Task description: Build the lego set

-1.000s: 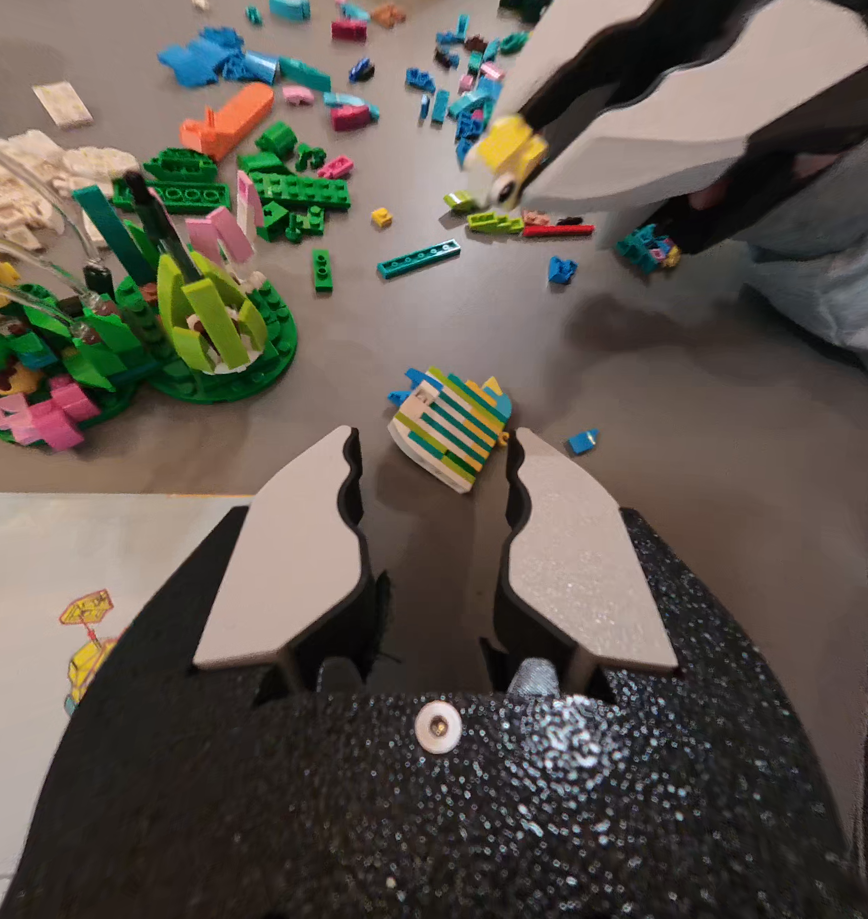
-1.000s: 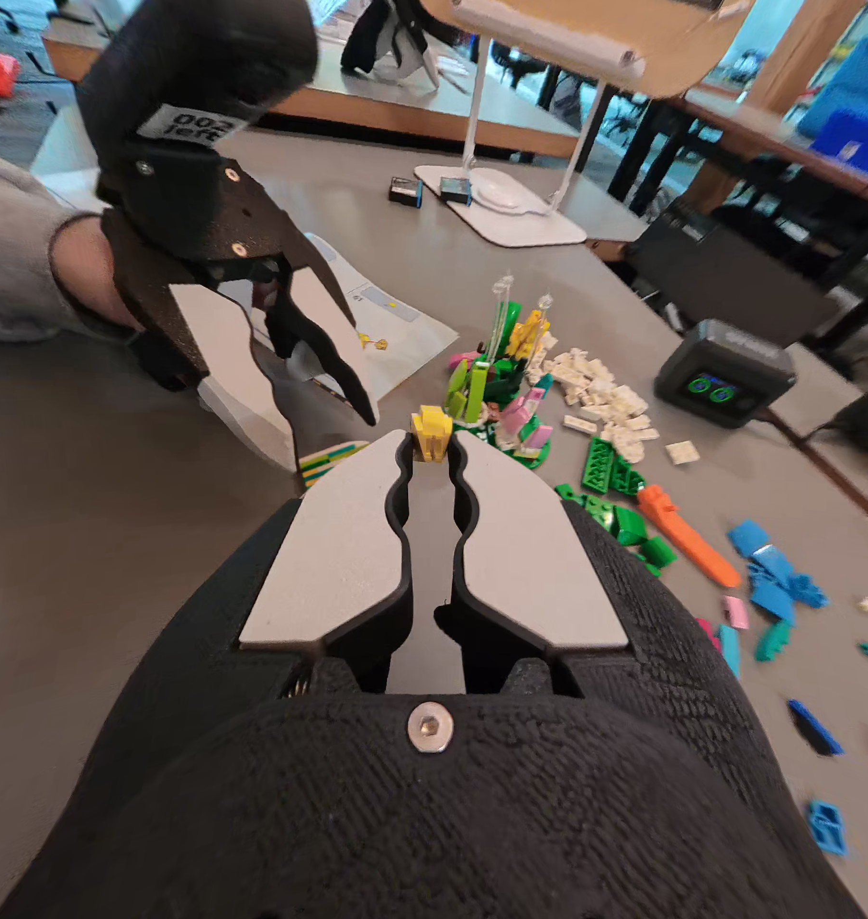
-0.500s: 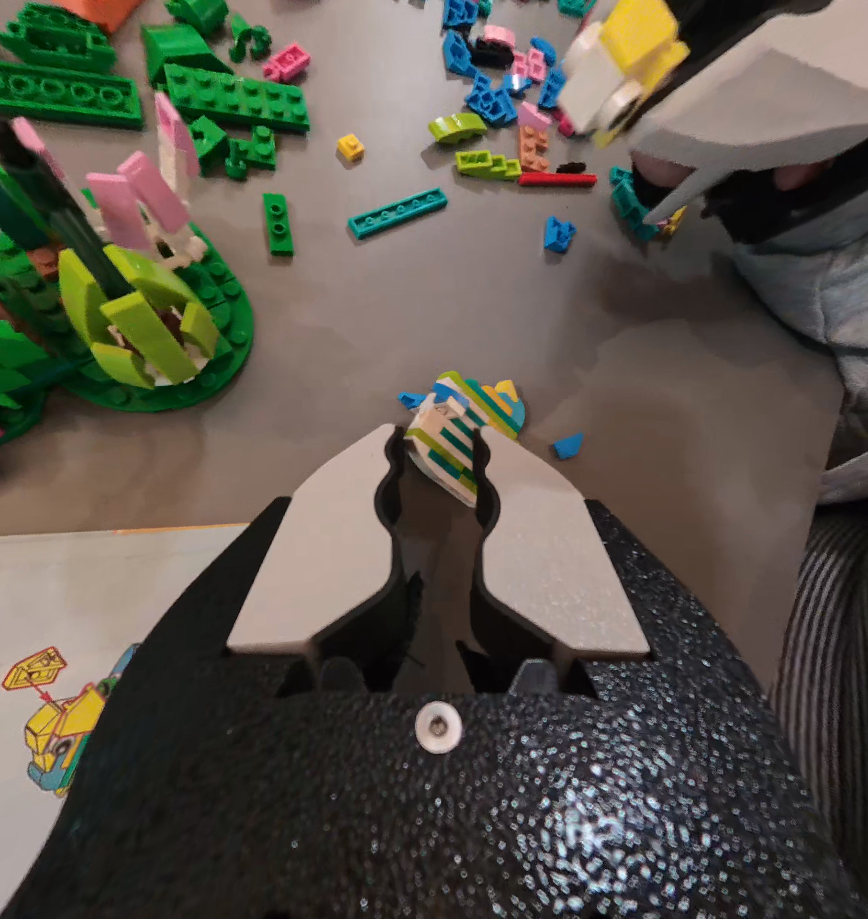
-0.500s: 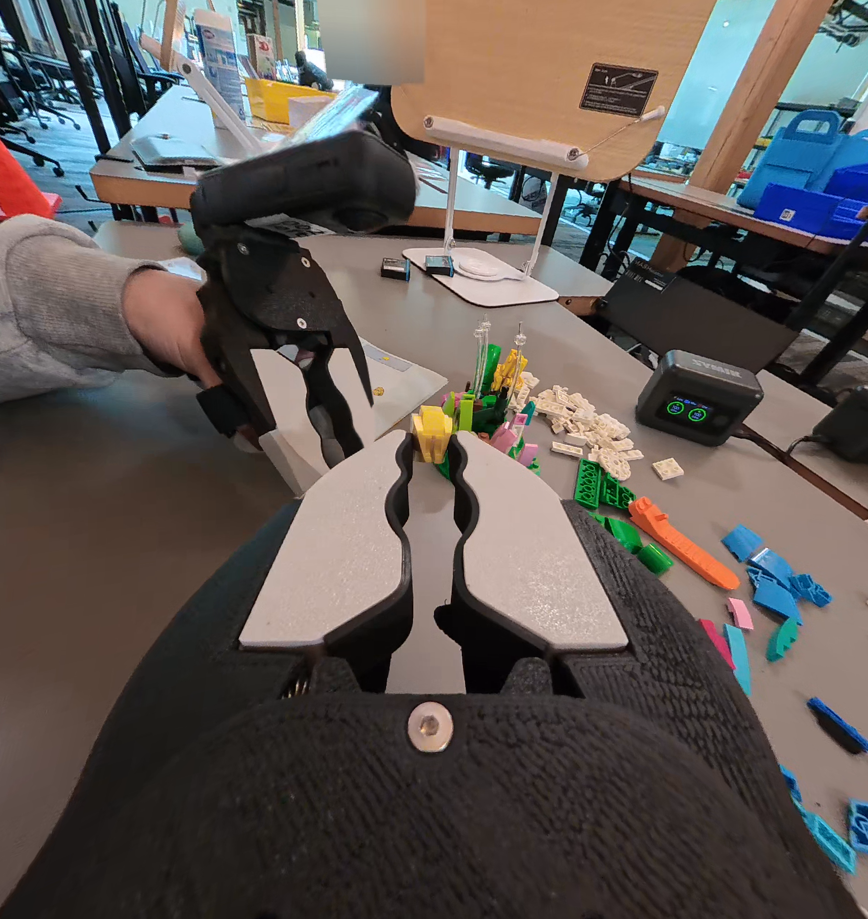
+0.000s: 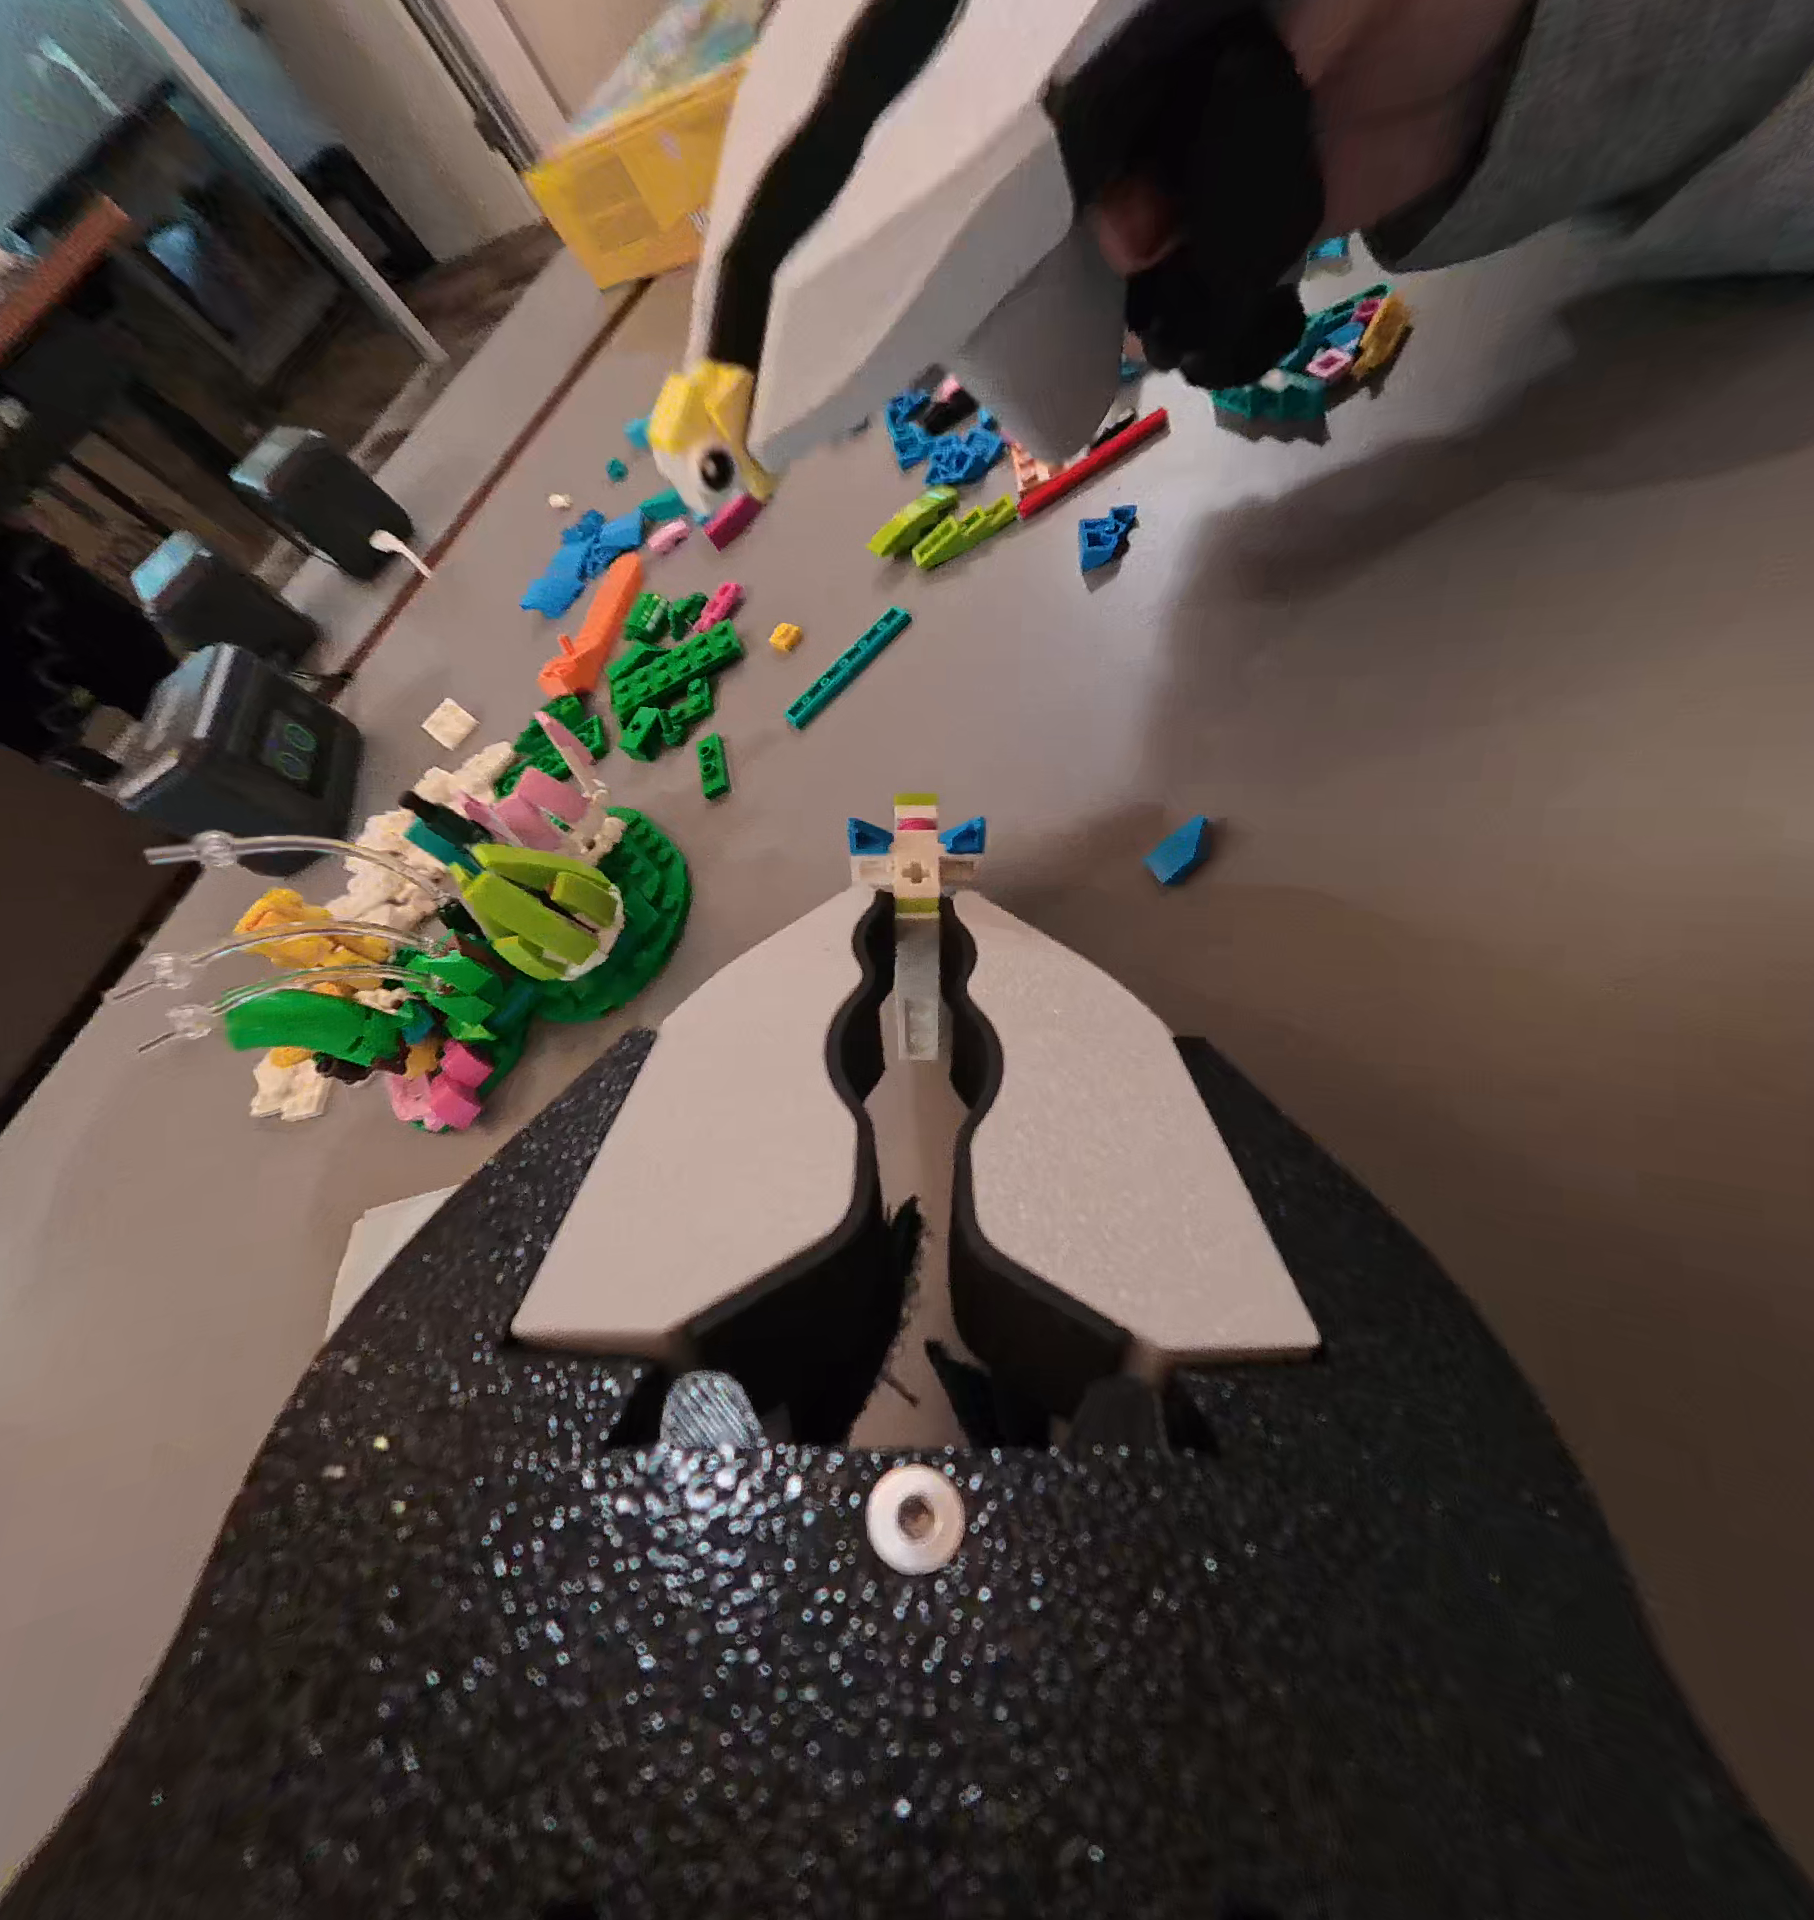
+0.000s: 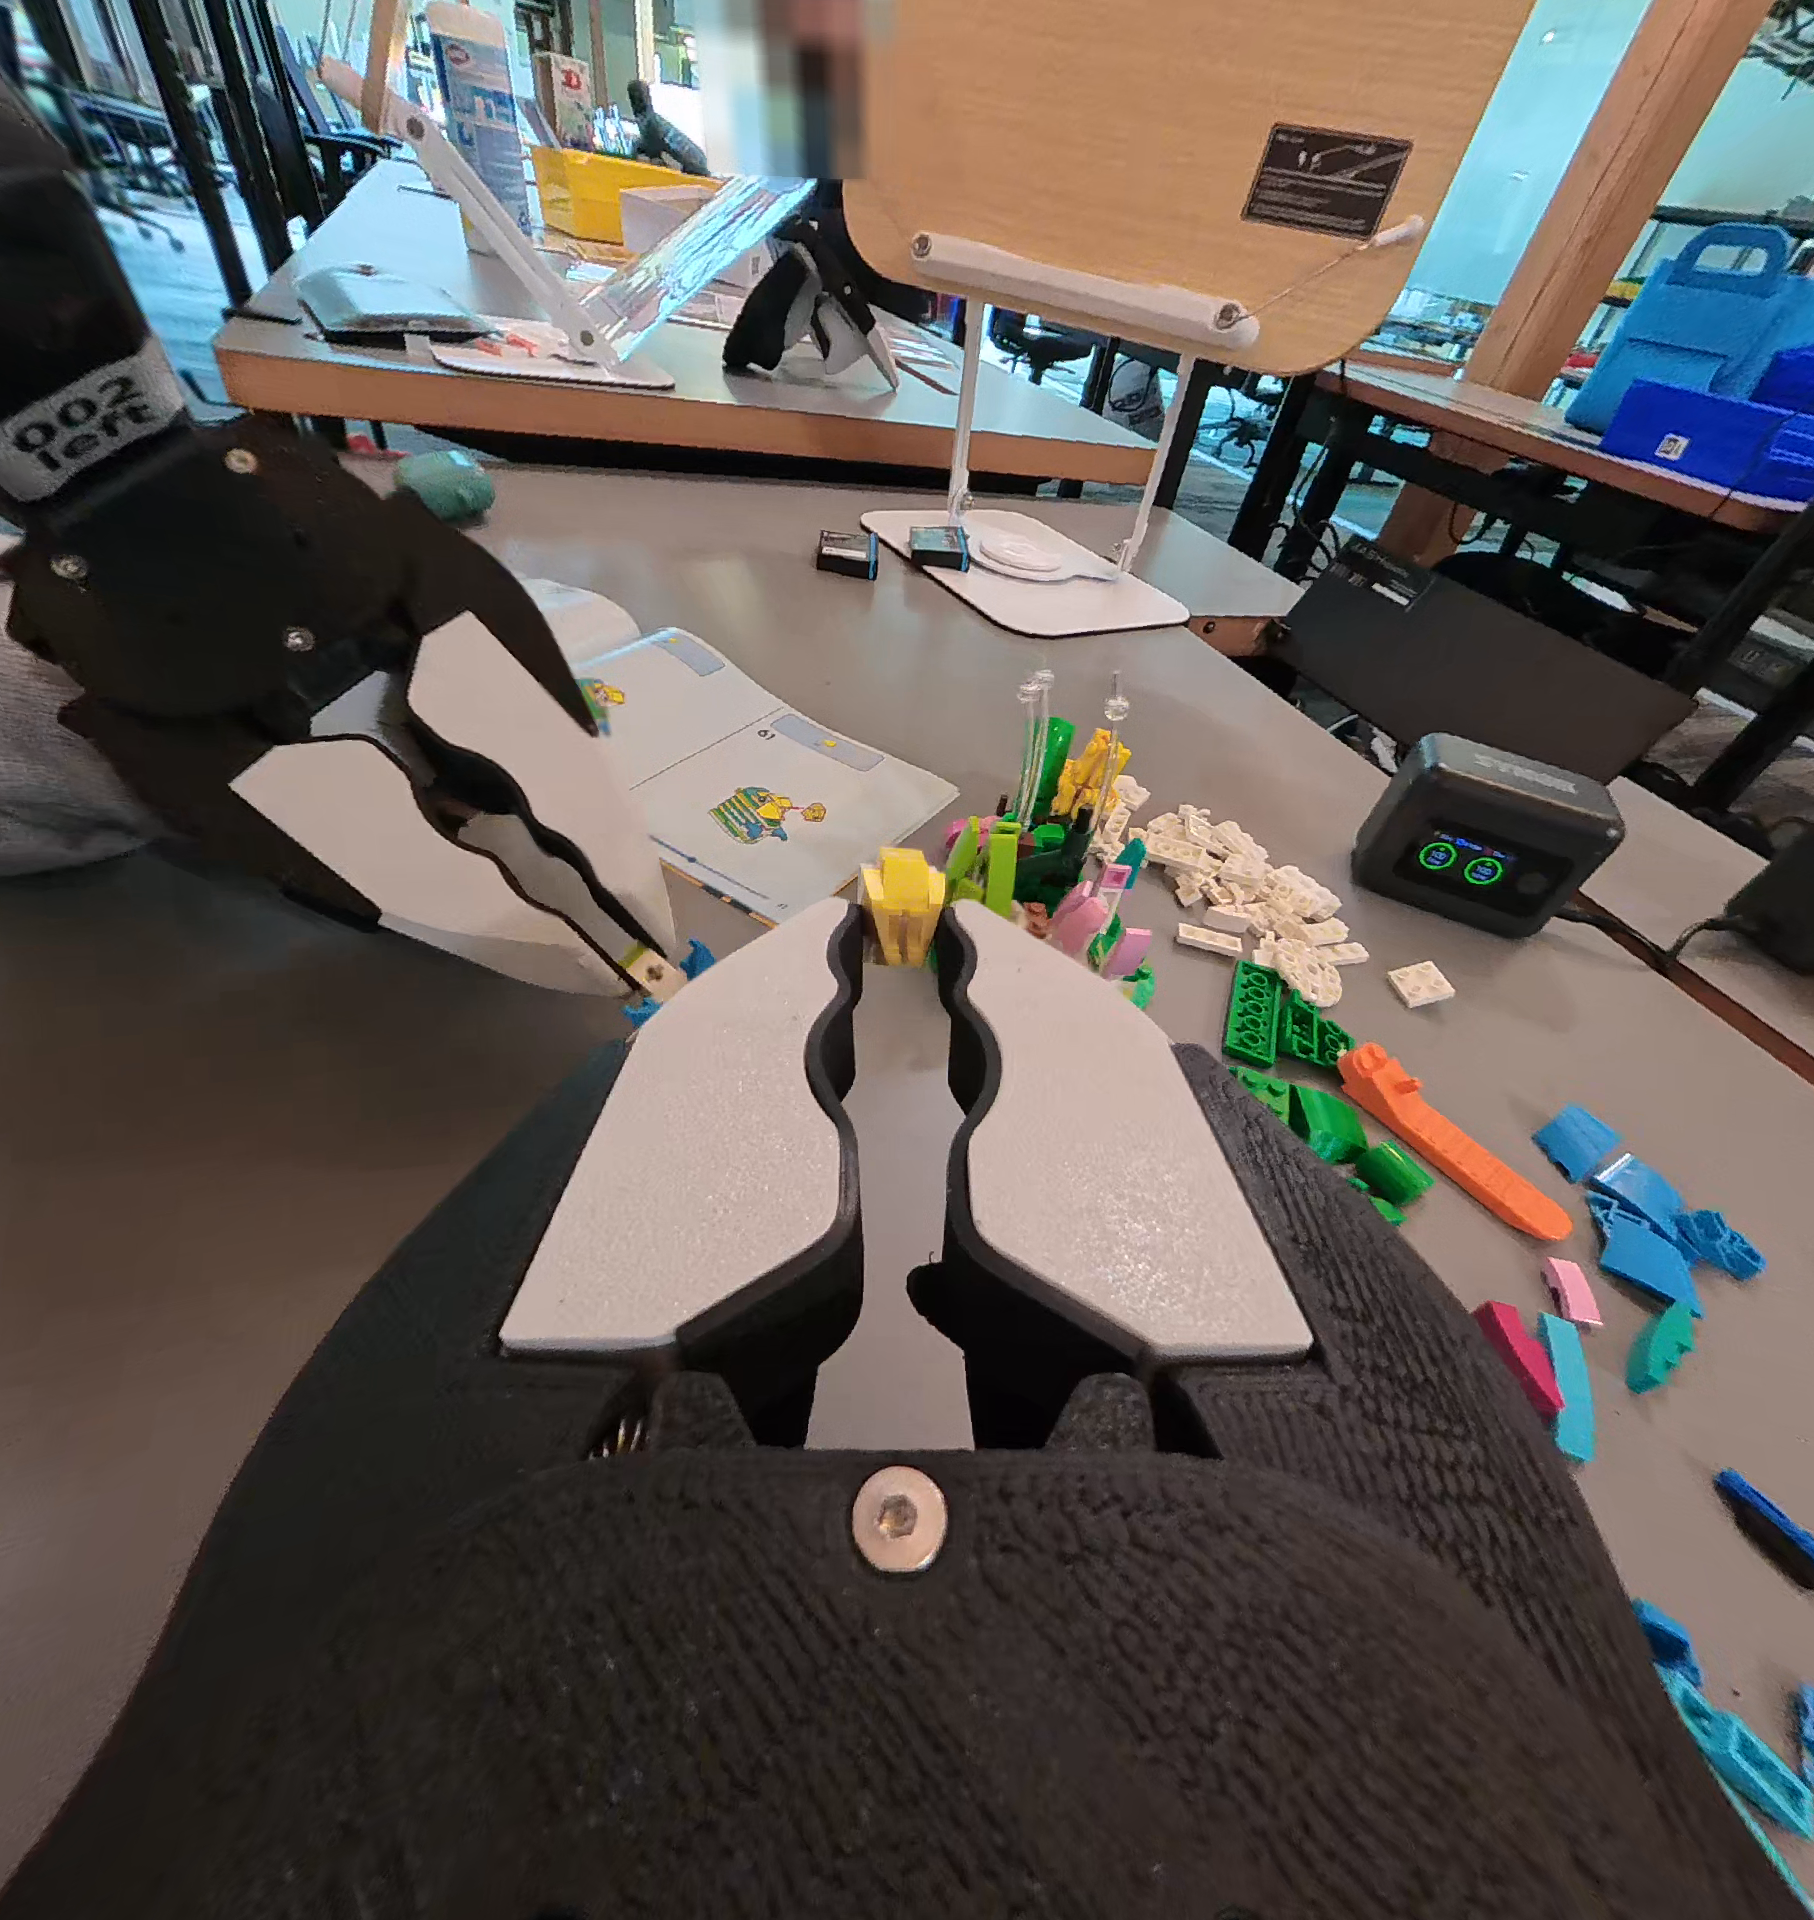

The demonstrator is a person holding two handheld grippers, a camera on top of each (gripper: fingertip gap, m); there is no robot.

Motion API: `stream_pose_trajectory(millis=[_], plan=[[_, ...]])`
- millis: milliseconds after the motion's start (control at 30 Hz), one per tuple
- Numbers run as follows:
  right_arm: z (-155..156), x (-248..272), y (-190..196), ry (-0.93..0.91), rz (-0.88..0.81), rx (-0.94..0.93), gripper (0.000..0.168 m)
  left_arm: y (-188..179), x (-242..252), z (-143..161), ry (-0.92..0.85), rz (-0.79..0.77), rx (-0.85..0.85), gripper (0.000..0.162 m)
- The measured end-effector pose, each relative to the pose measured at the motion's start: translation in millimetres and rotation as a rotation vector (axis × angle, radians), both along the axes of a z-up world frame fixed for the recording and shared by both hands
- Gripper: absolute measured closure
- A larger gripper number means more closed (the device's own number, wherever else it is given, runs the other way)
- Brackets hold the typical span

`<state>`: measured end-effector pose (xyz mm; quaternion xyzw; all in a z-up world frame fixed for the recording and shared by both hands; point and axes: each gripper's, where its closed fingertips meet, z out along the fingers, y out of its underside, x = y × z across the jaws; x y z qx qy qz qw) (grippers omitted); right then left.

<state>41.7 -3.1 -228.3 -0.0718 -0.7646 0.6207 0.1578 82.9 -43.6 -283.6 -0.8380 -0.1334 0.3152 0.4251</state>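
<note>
Left gripper [image 5: 915, 883] pinches the striped fish body [image 5: 915, 868]; right gripper [image 6: 898, 920] clamps a yellow piece [image 6: 901, 899], probably its head.

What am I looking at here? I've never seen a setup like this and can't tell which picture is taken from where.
These are two hand-held tools with jaws, one in each of a person's hands, each carrying a camera that looks forward along its fingers. One picture is from the left gripper, the other from the right gripper; each tool also shows in the other's view. The left one is shut on a small striped fish body, seen end-on. The right one is shut on a yellow piece with an eye on it. On the grey table stand a partly built green plant model, loose bricks, an orange tool, white pieces and an open instruction booklet.
</note>
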Motion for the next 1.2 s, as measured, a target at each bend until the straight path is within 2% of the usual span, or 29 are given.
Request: stream_pose_trajectory(millis=[100,167,267,367,433,533,733,800,967,1200], plan=[[-10,8,-3,0.000,0.047,0.063,0.156,-3,4,9,0.077,0.032,0.052,0.154],[-15,10,-3,-0.055,0.055,0.099,0.156,-7,6,14,0.042,0.074,0.147,0.154],[-10,21,-9,-0.316,0.120,0.020,0.156,-9,12,36,-0.123,0.080,0.478,0.155],[13,29,-12,-0.480,0.186,-0.162,0.156,-13,20,66,-0.264,-0.022,0.842,0.155],[22,33,-12,-0.521,0.219,-0.222,0.156,-17,19,69,-0.329,-0.032,0.949,0.155],[21,29,-12,-0.509,0.198,-0.228,0.156,-18,19,53,-0.371,0.010,0.873,0.155],[5,28,-15,-0.442,0.158,-0.136,0.156,-21,21,18,-0.278,0.113,0.361,0.155],[-1,29,-16,-0.409,0.155,-0.092,0.156,-20,25,13,-0.266,0.112,0.270,0.155],[-11,35,-20,-0.335,0.157,-0.014,0.156,-21,33,5,-0.274,0.123,0.218,0.154],[-15,38,-22,-0.333,0.170,-0.002,0.156,-23,32,2,-0.313,0.148,0.229,0.155]])
